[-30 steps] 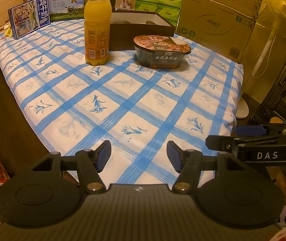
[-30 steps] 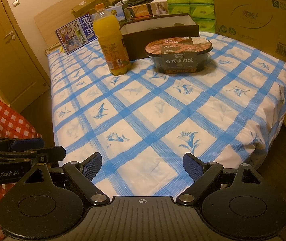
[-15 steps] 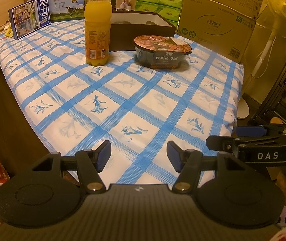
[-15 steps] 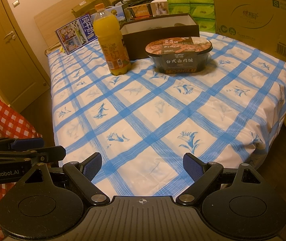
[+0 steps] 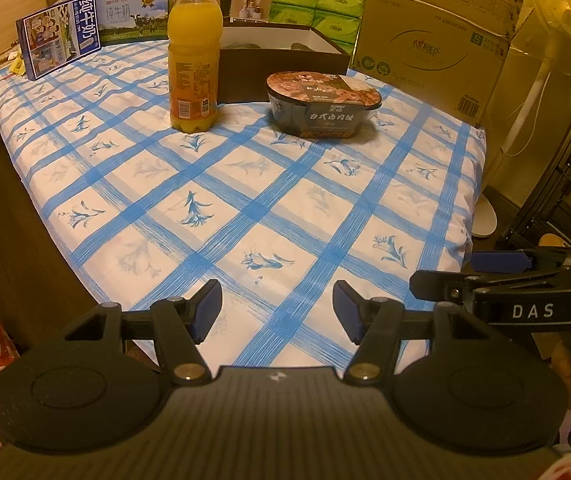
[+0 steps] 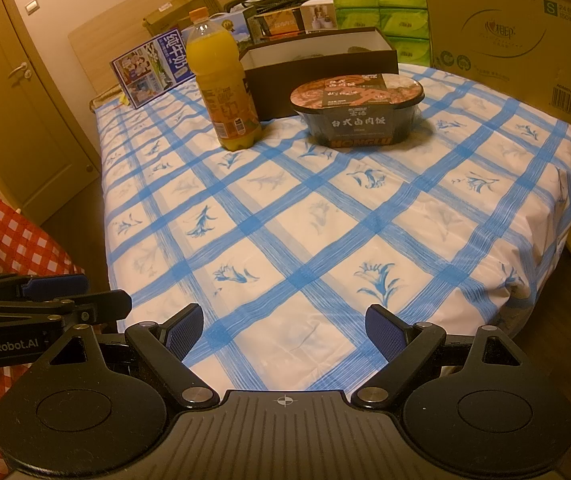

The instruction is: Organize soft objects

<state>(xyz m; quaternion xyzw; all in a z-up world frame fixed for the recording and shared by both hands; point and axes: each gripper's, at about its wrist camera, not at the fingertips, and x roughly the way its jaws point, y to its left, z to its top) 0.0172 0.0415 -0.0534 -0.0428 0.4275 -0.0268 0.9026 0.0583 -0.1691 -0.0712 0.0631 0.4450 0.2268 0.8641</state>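
— Both grippers waited at the near edge of the bed: our left gripper with jaws parted and nothing between them, our right gripper spread wider, also holding nothing.

— And what were we after?

— We judged the instant-rice bowl and the orange drink bottle the likely items. Both stood far across the checked sheet, straight ahead of the two tools, just in front of the open brown box. The bowl's long axis ran across our line of reach; the bottle stood upright to its left.

— Which hand was nearer?

— The bottle lay toward our left, the bowl toward our right, we reckoned.

— Anything we couldn't make out?

— The box's contents; its near wall hid all but dark shapes. Nothing plainly soft showed.
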